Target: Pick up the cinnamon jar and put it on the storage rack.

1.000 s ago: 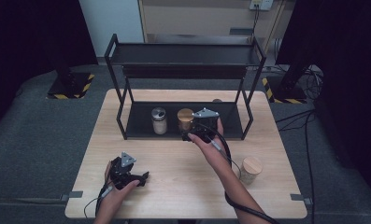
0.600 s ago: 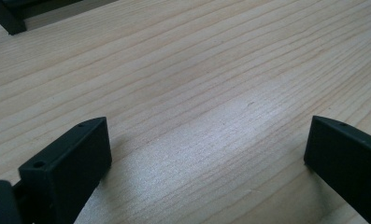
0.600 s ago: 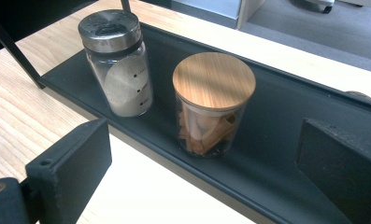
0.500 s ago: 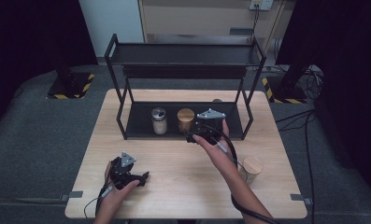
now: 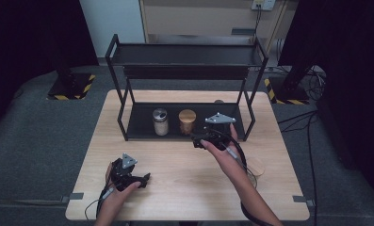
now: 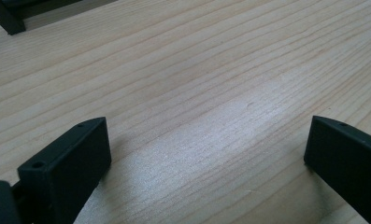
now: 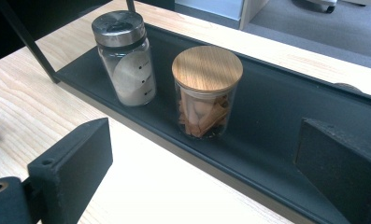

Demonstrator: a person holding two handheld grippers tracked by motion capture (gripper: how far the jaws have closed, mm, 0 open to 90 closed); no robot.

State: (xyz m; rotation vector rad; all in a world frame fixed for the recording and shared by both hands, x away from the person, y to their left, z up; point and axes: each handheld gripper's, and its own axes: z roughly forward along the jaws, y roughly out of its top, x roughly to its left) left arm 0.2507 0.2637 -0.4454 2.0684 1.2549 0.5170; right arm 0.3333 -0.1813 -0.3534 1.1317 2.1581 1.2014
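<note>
The right hand-held gripper [image 5: 212, 136] hovers at the front edge of the black rack [image 5: 184, 70], its jaws spread wide and empty. Just ahead, on the rack's bottom shelf [image 7: 276, 116], stand a wooden-lidded jar [image 7: 206, 91] and, beside it, a metal-capped shaker [image 7: 124, 58], close together but apart. The left hand-held gripper [image 5: 128, 173] sits low over the bare table [image 6: 197, 70] near its front left, jaws likewise wide with nothing between them.
</note>
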